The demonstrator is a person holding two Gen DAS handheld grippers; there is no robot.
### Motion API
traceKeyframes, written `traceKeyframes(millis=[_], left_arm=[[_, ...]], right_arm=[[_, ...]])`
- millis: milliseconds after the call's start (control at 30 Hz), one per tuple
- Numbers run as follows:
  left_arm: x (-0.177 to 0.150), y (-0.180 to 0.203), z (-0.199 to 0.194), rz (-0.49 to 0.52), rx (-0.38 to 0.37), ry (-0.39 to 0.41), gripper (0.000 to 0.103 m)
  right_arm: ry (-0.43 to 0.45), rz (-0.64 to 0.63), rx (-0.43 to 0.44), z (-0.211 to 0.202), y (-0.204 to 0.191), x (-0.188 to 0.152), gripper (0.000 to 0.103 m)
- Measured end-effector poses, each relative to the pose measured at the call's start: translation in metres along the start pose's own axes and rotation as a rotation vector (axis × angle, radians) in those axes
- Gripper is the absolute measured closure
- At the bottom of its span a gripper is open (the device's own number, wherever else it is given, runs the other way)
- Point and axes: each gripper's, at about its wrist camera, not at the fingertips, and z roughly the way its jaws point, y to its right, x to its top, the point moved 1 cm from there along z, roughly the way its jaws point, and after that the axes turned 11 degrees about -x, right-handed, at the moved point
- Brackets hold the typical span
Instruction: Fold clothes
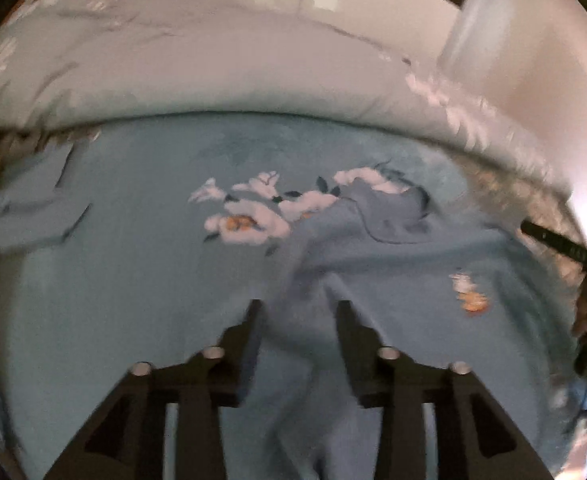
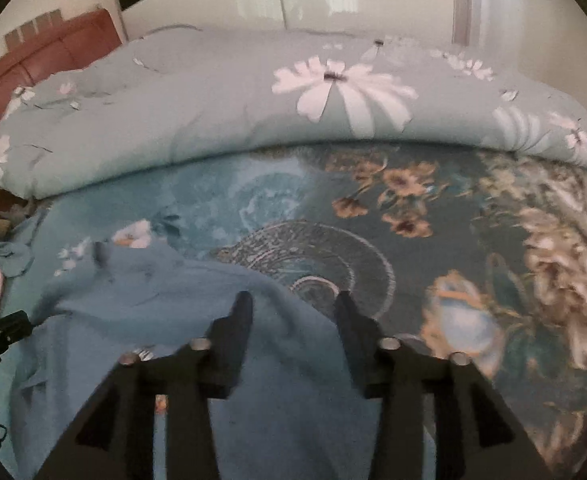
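Rumpled, the blue floral garment (image 1: 141, 248) lies creased on the bedspread (image 2: 433, 240).

You are looking at dim, soft indoor lighting; motion blur is smearing both views, worst in the left, and fisheye distortion is bending the edges.

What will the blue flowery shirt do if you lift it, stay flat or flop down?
Probably flop: the blue garment already lies in soft wrinkles and bunches between the left gripper. It looks thin, so likely light. It may drag across the bedsheet rather than slide cleanly.
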Motion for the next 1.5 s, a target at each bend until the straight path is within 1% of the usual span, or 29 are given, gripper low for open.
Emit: traceKeyframes(millis=[133, 267, 300, 333, 400, 467, 500, 533, 633, 667, 733, 800, 867, 900, 967, 1000, 1033, 1067, 1100, 1133, 1200, 1233, 1267, 1300, 1333, 1367, 1400, 1467, 1500], left_arm=[[-0.044, -0.003, -0.028, -0.037, 0.028, -0.004, 0.049], [-0.089, -0.006, -0.056, -0.073, 0.056, -0.007, 0.049], [-0.101, -0.009, -0.056, -0.084, 0.072, -0.022, 0.049], [-0.112, -0.012, -0.056, -0.094, 0.09, -0.039, 0.049], [-0.128, -0.012, -0.057, -0.112, 0.082, -0.025, 0.049], [-0.139, -0.008, -0.06, -0.115, 0.075, -0.001, 0.055], [-0.14, -0.002, -0.06, -0.108, 0.076, 0.005, 0.081], [-0.141, 0.003, -0.06, -0.102, 0.078, 0.011, 0.097], [-0.142, 0.016, -0.061, -0.068, 0.136, 0.032, 0.097], [-0.139, 0.014, -0.062, -0.06, 0.151, 0.041, 0.097], [-0.129, 0.001, -0.075, -0.077, 0.21, 0.084, 0.097], [-0.118, -0.028, -0.096, -0.119, 0.361, 0.147, 0.097], [-0.107, -0.062, -0.109, -0.167, 0.433, 0.173, 0.097], [-0.106, -0.074, -0.114, -0.203, 0.396, 0.183, 0.093], [-0.105, -0.095, -0.125, -0.278, 0.303, 0.202, 0.093], [-0.108, -0.098, -0.131, -0.293, 0.272, 0.232, 0.092], [-0.112, -0.097, -0.135, -0.297, 0.256, 0.254, 0.088], [-0.116, -0.095, -0.137, -0.299, 0.253, 0.271, 0.087], [-0.121, -0.088, -0.137, -0.293, 0.266, 0.283, 0.08], [-0.127, -0.081, -0.138, -0.285, 0.28, 0.296, 0.077], [-0.134, -0.064, -0.141, -0.262, 0.278, 0.362, 0.073], [-0.138, -0.059, -0.144, -0.258, 0.267, 0.396, 0.066], [-0.141, -0.051, -0.147, -0.255, 0.262, 0.437, 0.064], [-0.144, -0.041, -0.15, -0.251, 0.259, 0.48, 0.059], [-0.147, -0.034, -0.152, -0.234, 0.265, 0.512, 0.05], [-0.148, -0.028, -0.152, -0.212, 0.271, 0.536, 0.046], [-0.151, -0.023, -0.15, -0.185, 0.269, 0.564, 0.044], [-0.16, -0.013, -0.147, -0.133, 0.26, 0.608, 0.044], [-0.165, -0.012, -0.15, -0.119, 0.227, 0.632, 0.044]], right_arm=[[0.043, -0.001, 0.043, -0.058, 0.008, -0.02, 0.052], [0.057, -0.005, 0.13, -0.11, 0.013, -0.065, 0.05], [0.059, -0.008, 0.144, -0.119, 0.013, -0.076, 0.05], [0.06, -0.013, 0.145, -0.125, 0.013, -0.086, 0.05], [0.057, -0.022, 0.145, -0.137, 0.015, -0.107, 0.05], [0.047, -0.027, 0.149, -0.146, 0.015, -0.126, 0.05], [0.04, -0.03, 0.15, -0.148, 0.015, -0.134, 0.05], [0.038, -0.031, 0.15, -0.15, 0.015, -0.14, 0.05], [0.019, -0.024, 0.136, -0.151, 0.016, -0.154, 0.05], [0.007, -0.015, 0.134, -0.15, 0.018, -0.156, 0.05], [-0.006, 0.012, 0.128, -0.15, 0.027, -0.162, 0.05], [-0.001, 0.036, 0.1, -0.155, 0.04, -0.168, 0.05], [0.003, 0.071, 0.064, -0.161, 0.057, -0.175, 0.05], [0.001, 0.088, 0.055, -0.162, 0.065, -0.178, 0.05], [-0.001, 0.119, 0.044, -0.167, 0.081, -0.184, 0.05], [0.007, 0.128, 0.031, -0.173, 0.088, -0.187, 0.05], [0.021, 0.133, 0.01, -0.18, 0.096, -0.192, 0.05], [0.034, 0.137, -0.007, -0.186, 0.102, -0.195, 0.05], [0.047, 0.143, -0.019, -0.192, 0.107, -0.196, 0.05], [0.061, 0.151, -0.032, -0.2, 0.115, -0.199, 0.05], [0.069, 0.159, -0.072, -0.211, 0.126, -0.201, 0.05], [0.068, 0.161, -0.094, -0.216, 0.131, -0.202, 0.05], [0.065, 0.162, -0.106, -0.22, 0.135, -0.203, 0.05], [0.057, 0.156, -0.107, -0.223, 0.136, -0.205, 0.05], [0.054, 0.144, -0.114, -0.226, 0.135, -0.207, 0.05], [0.056, 0.127, -0.13, -0.229, 0.131, -0.207, 0.05], [0.058, 0.111, -0.146, -0.231, 0.127, -0.208, 0.05], [0.035, 0.067, -0.163, -0.228, 0.118, -0.208, 0.05], [0.019, 0.047, -0.176, -0.223, 0.114, -0.207, 0.05]])
